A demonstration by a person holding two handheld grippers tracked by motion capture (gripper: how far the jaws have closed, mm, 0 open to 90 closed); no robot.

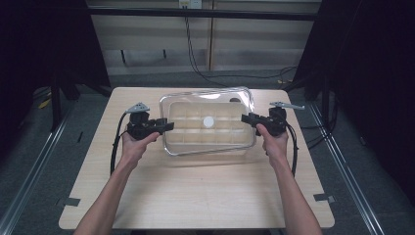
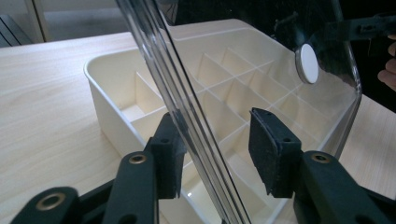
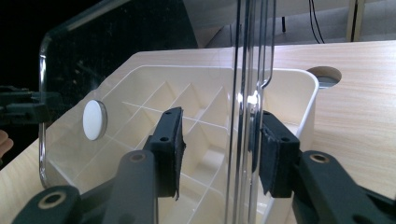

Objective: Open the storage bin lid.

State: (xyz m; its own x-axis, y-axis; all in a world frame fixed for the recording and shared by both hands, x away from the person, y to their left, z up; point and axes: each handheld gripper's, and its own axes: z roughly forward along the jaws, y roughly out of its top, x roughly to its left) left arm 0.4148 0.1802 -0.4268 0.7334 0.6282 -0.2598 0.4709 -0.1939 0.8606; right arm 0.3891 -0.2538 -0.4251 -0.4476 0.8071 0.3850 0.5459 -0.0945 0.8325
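Straddling the ends of a clear plastic lid (image 1: 208,100), the left hand-held gripper (image 1: 166,126) and right hand-held gripper (image 1: 246,118) both stand spread, pads either side of the lid's rim but not pinching it: in the left gripper view the rim passes beside one pad (image 2: 169,158) with a wide gap to the other, and the right gripper view shows much the same. The lid, with a white round knob (image 1: 208,121), sits tilted over a cream divided organiser box (image 1: 205,139) at mid-bench. This looks like the grasping step; next, both should squeeze together evenly before lifting or seating the lid. The pale wood bench (image 1: 195,196) stands on grey flooring, with dark curtains at the sides and cables behind.
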